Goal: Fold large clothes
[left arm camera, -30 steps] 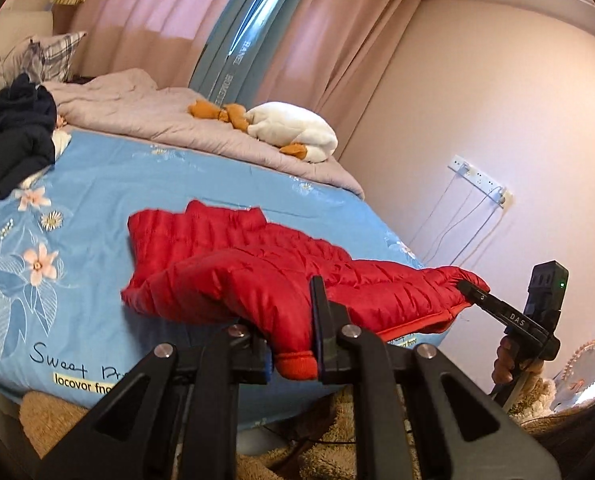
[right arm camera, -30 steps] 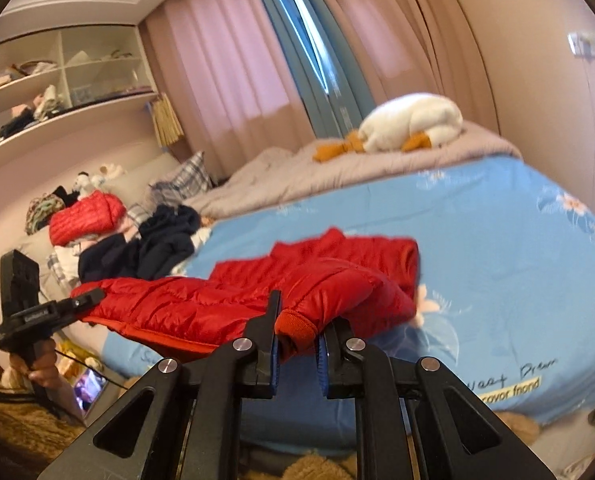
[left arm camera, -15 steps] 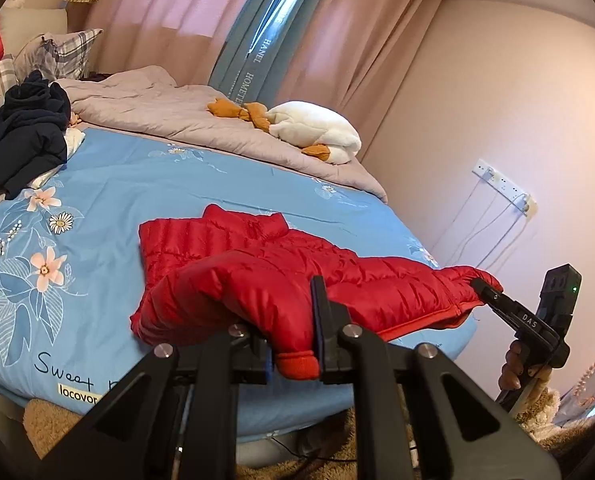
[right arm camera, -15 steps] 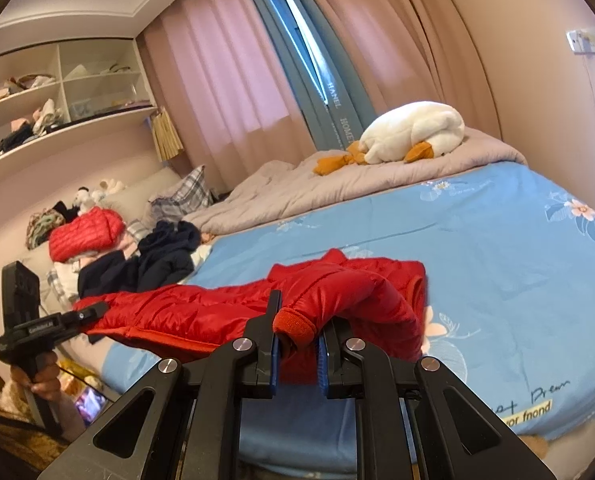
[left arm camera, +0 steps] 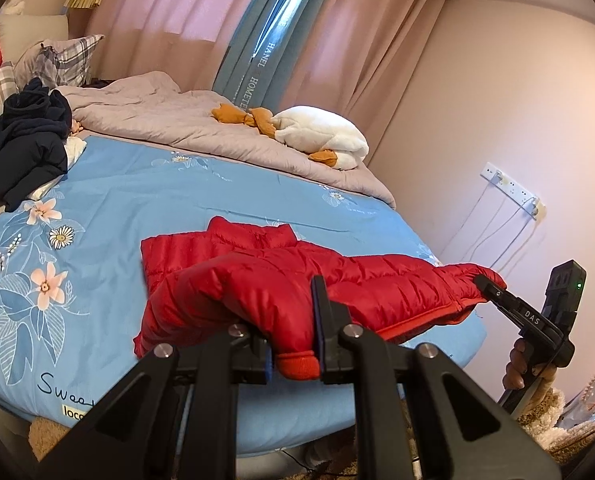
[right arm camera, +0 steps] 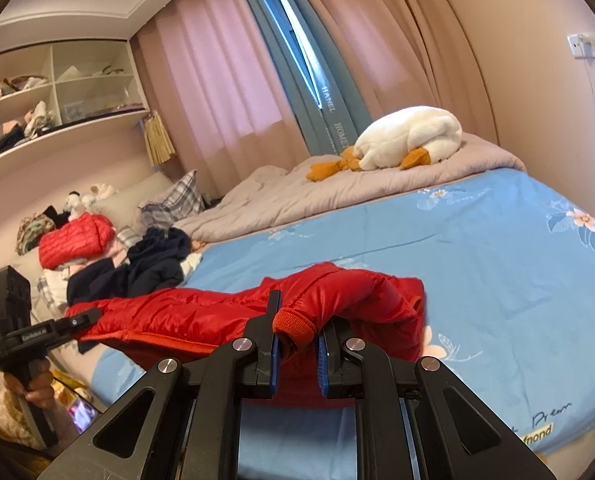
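Jacket: the red puffy jacket (left arm camera: 281, 280) lies on the blue bed sheet (left arm camera: 145, 196), just ahead of both claws.
Left claw (left arm camera: 293, 354): pinching one sleeve cuff.
Right claw (right arm camera: 295, 346): pinching the other sleeve cuff.
Far behind: white plush duck (right arm camera: 409, 136).

So beyond the red jacket (left arm camera: 281, 276) I've got a wide stretch of bare blue bedsheet (left arm camera: 169, 196), easy room for either claw to pass. On my left the dark clothes pile (left arm camera: 21, 140) sits on the sheet's edge, with a plaid pillow (left arm camera: 57, 60) behind it. The far side is blocked by the rumpled grey blanket (left arm camera: 169, 120) with a plush goose (left arm camera: 321, 140) on top. To my right, the wall (left arm camera: 517, 120) stands close to the bed's edge.
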A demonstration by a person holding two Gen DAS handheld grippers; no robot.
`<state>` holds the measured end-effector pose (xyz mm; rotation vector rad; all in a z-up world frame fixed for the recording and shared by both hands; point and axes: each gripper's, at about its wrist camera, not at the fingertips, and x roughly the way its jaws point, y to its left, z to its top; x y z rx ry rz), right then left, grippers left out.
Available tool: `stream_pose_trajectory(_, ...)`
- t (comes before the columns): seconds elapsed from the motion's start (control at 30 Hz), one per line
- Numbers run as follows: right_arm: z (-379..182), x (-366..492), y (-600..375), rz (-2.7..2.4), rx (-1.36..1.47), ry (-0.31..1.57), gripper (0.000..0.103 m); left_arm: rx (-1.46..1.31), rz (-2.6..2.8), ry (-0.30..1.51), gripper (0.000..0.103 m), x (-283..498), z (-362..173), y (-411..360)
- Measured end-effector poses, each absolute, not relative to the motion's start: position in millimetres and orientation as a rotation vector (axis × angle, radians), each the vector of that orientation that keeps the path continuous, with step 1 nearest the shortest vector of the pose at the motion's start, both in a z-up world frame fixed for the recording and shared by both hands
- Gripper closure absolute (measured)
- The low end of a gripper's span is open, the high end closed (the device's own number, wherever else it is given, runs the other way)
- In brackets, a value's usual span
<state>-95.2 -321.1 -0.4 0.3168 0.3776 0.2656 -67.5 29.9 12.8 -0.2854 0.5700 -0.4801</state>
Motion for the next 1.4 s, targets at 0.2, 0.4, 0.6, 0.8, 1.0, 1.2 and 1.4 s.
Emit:
stream_pose_trajectory(0.2,3,-88,-322,0.257,0.333,0.363,0.087,-0.309,-0.479,0.554,0.088,-59,15,31)
stream_pose_trajectory(0.4,4,-80,-322,0.250,0.336,0.362,0.087,-0.322,-0.472,0.559,0.088,-49,17,30)
stream_pose_trajectory(0.6,4,-74,-324,0.246,0.347,0.364,0.087,-0.307,-0.467,0.547,0.088,-45,19,25)
stream_pose_trajectory(0.8,3,-71,-326,0.247,0.356,0.366,0.087,-0.312,-0.465,0.548,0.088,-41,19,25)
stream_pose_trajectory(1.0,4,-66,-324,0.244,0.363,0.359,0.087,-0.311,-0.467,0.542,0.088,-36,21,25)
stream_pose_trajectory(1.2,5,-63,-323,0.241,0.361,0.358,0.087,-0.308,-0.462,0.538,0.087,-30,22,24)
stream_pose_trajectory(1.4,5,-60,-321,0.240,0.366,0.360,0.087,-0.307,-0.457,0.541,0.087,-20,23,23)
